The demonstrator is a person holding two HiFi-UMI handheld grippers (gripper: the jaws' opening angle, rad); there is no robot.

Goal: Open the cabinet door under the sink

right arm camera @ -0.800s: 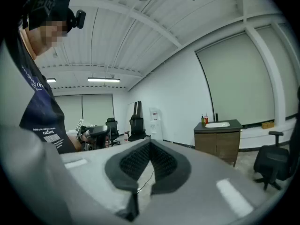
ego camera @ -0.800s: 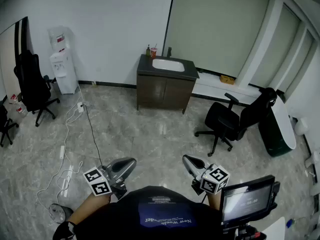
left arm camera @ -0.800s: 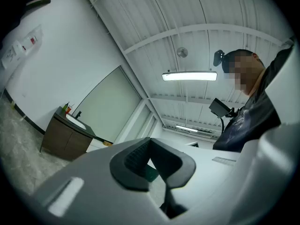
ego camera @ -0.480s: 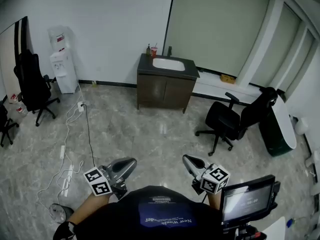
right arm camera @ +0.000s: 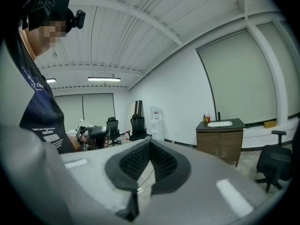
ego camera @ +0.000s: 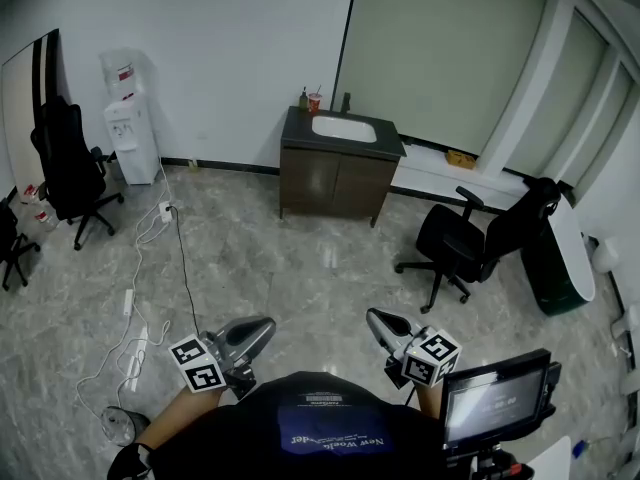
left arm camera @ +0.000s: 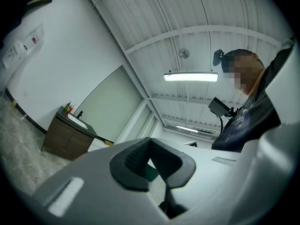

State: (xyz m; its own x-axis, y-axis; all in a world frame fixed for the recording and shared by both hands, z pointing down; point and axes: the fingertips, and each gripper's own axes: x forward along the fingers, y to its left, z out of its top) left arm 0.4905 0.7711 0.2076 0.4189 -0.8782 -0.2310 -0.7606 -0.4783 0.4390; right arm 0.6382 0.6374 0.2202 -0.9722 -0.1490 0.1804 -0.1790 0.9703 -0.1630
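Note:
A dark wood cabinet (ego camera: pixel 335 180) with a white sink (ego camera: pixel 343 128) in its top stands against the far wall, both doors closed. It shows small in the left gripper view (left arm camera: pixel 65 139) and in the right gripper view (right arm camera: pixel 220 142). My left gripper (ego camera: pixel 262 325) and right gripper (ego camera: pixel 375 318) are held close to my body, far from the cabinet across the floor. Both are shut with nothing between the pads, as seen at the left gripper (left arm camera: pixel 150 142) and the right gripper (right arm camera: pixel 150 144).
A black office chair (ego camera: pixel 470 243) stands right of the cabinet, another chair (ego camera: pixel 70 168) and a water dispenser (ego camera: pixel 128 133) at the left wall. Cables (ego camera: pixel 140 298) trail over the floor on the left. A screen on a stand (ego camera: pixel 495 398) is at my right.
The head view has shifted a little, so the cabinet sits slightly further right and lower. Both grippers keep their places by my body.

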